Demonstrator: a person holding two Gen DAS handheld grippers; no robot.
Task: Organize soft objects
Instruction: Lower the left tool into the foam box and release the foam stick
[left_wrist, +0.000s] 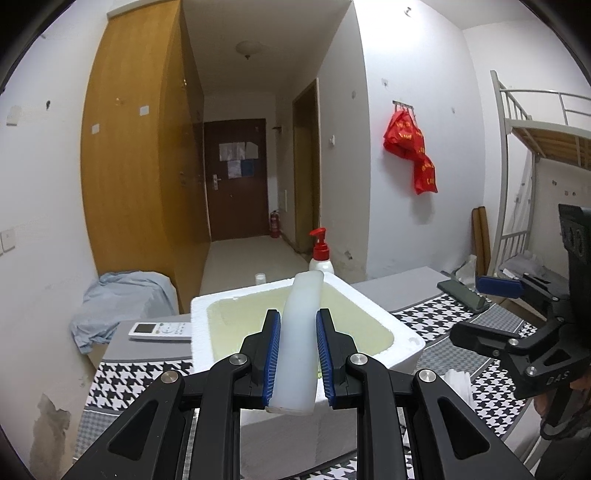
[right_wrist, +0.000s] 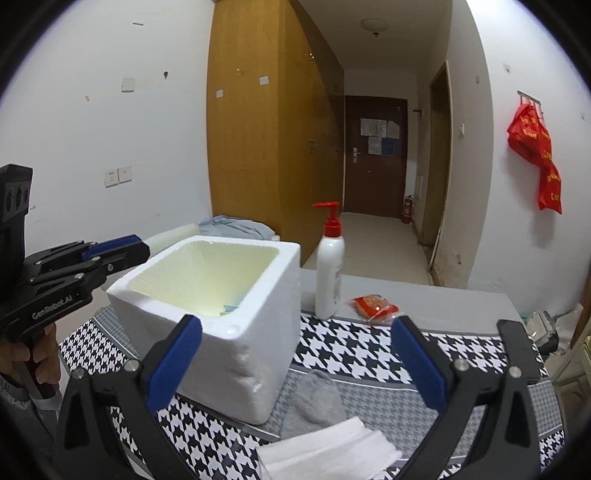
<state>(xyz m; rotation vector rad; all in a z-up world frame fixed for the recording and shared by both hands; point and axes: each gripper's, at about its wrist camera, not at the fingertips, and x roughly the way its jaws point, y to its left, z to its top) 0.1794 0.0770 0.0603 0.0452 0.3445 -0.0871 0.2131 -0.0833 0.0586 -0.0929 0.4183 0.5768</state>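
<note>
Left gripper: clamped narrow on a white foam roll, the blue pads pressing its two sides.
Left gripper pose: points forward and slightly downward, held above the near edge of the foam box; in the right wrist view it comes in from the left edge of the picture, beside the box's far left corner.
White foam roll: lies lengthwise between the fingers, its far end reaching out over the box's open top, its near end cut flat just behind the pads.
Left hand: wrapped round the gripper's black handle low at the left edge; a grey sleeve shows beneath it.
Right gripper: spread wide, nothing between the pads.
Right gripper pose: tilted a little downward over the worktop, to the right of the box; the left finger stands in front of the box's near corner.
Grey sock: flat on the houndstooth cloth, near the box's front right corner, below the open jaws.
White folded cloth: lies just in front of the sock, at the lower edge of the picture.
Foam box: white, upright, open, with a yellowish inside; something bluish lies at its bottom, too small to tell.
Pump bottle: upright, just right of the box.
Red packet: on the worktop, right of the bottle.
</note>
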